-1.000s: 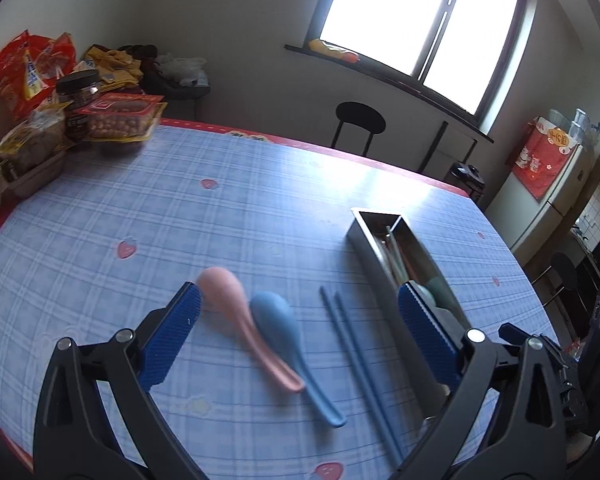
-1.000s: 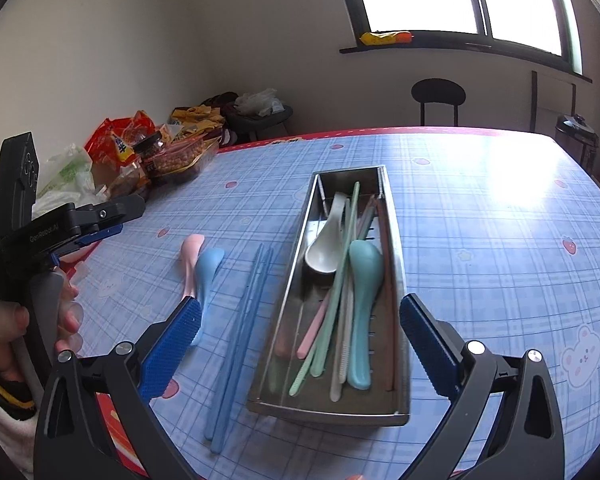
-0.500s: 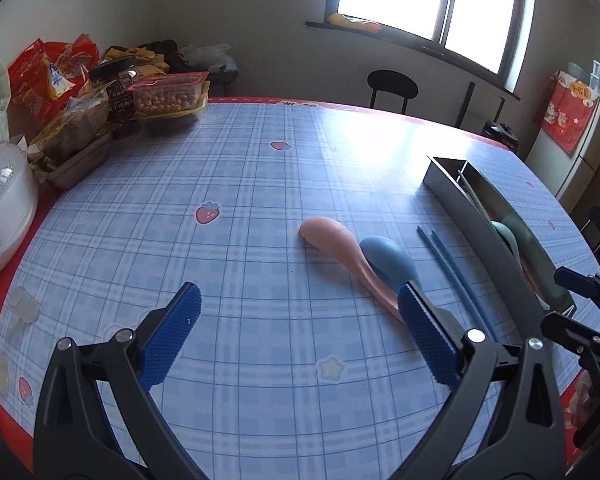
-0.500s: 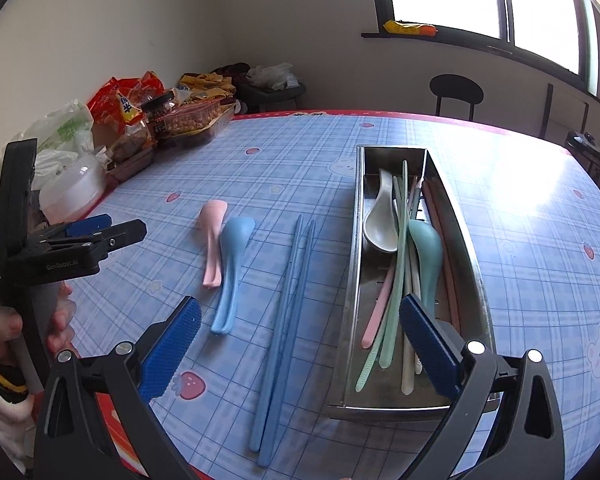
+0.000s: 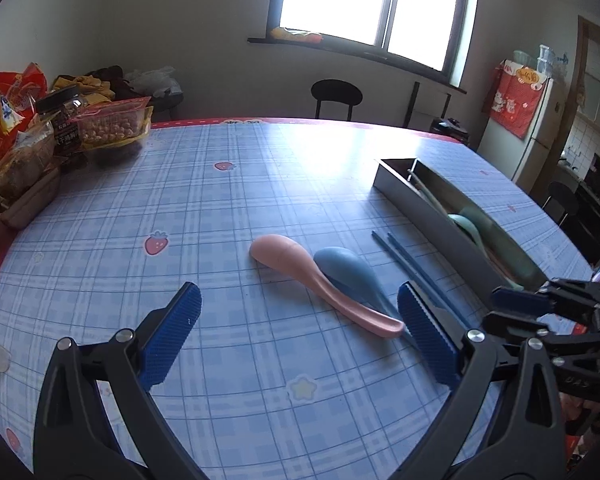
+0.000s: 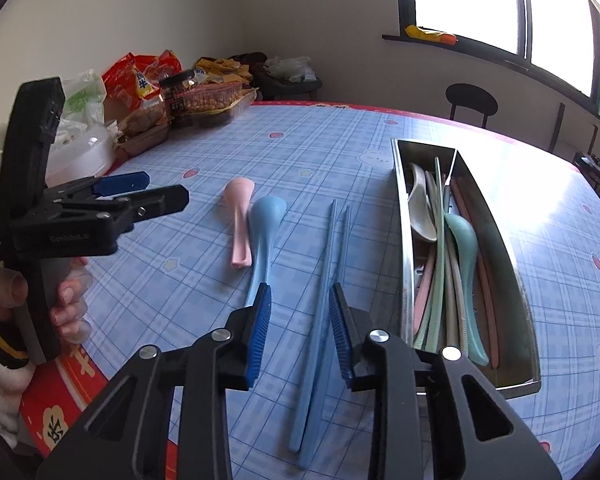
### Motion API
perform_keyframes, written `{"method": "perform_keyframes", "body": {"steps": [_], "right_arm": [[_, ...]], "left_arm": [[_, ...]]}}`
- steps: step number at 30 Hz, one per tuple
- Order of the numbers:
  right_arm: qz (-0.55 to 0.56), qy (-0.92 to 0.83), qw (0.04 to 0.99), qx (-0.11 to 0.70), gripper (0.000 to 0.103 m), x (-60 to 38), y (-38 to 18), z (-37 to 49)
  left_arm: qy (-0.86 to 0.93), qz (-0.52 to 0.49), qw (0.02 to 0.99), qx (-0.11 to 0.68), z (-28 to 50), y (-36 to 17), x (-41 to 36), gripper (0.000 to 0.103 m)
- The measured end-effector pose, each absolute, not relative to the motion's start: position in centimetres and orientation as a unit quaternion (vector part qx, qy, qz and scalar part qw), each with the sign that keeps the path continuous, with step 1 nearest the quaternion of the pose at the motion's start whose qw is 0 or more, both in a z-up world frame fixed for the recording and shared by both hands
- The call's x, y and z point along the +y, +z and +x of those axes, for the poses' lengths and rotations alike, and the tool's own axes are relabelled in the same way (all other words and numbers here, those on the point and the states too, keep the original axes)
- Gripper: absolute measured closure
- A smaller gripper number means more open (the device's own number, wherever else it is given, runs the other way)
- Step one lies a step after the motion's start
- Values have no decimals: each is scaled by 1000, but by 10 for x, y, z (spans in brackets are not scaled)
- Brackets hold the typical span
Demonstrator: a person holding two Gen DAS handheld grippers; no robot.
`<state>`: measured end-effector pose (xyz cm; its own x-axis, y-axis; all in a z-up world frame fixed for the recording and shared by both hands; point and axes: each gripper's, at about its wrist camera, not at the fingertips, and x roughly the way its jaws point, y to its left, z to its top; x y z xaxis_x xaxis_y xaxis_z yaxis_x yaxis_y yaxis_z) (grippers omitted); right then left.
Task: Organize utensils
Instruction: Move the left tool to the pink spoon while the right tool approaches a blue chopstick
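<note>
You had very little legible print in view. On the side of the left gripper (image 6: 140,196), as your right wrist camera saw it, pale lettering ran along the black body, but it was too soft to spell out. In the left wrist view, the body of the right gripper (image 5: 516,312) carried small raised letters that looked like "DAS", though they were not certain. The dark-lidded jar (image 5: 62,120) among the snacks wore a black label with white Chinese characters, too small to read. The red table edge (image 6: 56,432) below your left hand showed a pale Chinese character, only partly visible. The red snack bags (image 6: 140,76) bore printing that was blurred.
</note>
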<state>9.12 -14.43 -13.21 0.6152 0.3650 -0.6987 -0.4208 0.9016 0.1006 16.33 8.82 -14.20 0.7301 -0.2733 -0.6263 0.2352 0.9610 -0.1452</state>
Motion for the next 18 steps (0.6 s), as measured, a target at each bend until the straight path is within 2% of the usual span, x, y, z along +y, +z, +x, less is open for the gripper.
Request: {"method": "perform_keyframes", "body": {"steps": [3, 12, 18], "right_arm": [[-46, 205, 893, 399, 84, -138, -142, 97], [-68, 185, 888, 416, 90, -133, -152, 103], [-102, 171, 886, 419, 91, -125, -155, 96]], "left_arm": [[-154, -51, 924, 347, 163, -144, 90, 6], [-156, -91, 917, 355, 165, -148, 100, 9], [-159, -86, 916, 358, 164, -150, 97, 16]]}}
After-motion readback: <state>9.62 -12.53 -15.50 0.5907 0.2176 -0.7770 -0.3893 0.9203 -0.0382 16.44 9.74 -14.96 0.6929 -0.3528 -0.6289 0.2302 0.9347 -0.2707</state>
